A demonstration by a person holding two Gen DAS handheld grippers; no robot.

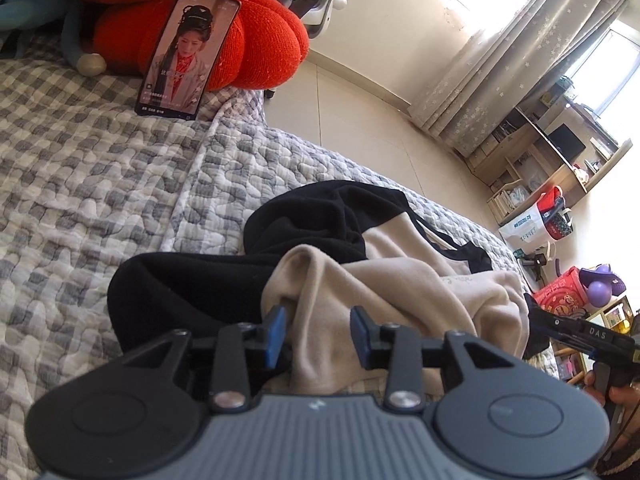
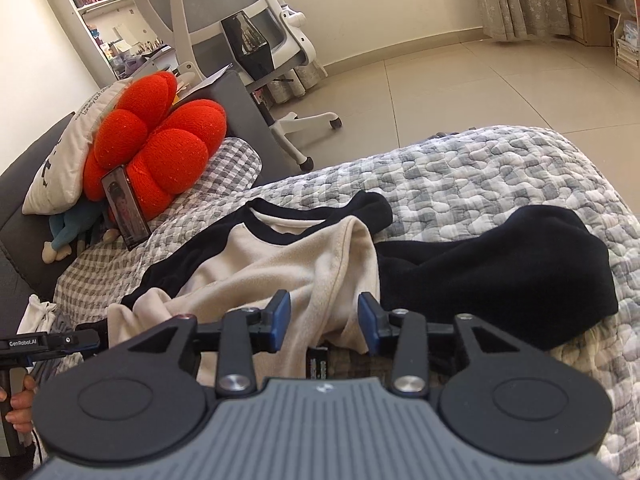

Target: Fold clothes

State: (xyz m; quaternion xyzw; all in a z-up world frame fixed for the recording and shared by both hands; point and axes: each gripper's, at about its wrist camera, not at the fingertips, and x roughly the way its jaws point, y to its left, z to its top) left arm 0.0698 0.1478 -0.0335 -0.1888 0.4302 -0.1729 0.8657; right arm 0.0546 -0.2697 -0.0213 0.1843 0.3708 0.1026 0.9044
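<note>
A cream sweatshirt with a black collar and black sleeves (image 2: 260, 264) lies crumpled on the quilted bed (image 2: 480, 176). One black sleeve (image 2: 520, 272) sprawls to the right. My right gripper (image 2: 324, 320) is open, its blue pads either side of a raised cream fold near the hem. In the left wrist view the same sweatshirt (image 1: 360, 280) is bunched, with a black sleeve (image 1: 192, 284) on the left. My left gripper (image 1: 318, 332) is open too and straddles a cream ridge of fabric.
A phone (image 1: 184, 52) with a lit screen leans on a red knotted cushion (image 1: 264, 44) at the bed's head. A white office chair (image 2: 248, 40) stands on the tiled floor (image 2: 440, 88) beyond the bed edge. Shelves and bags (image 1: 552, 200) line the far wall.
</note>
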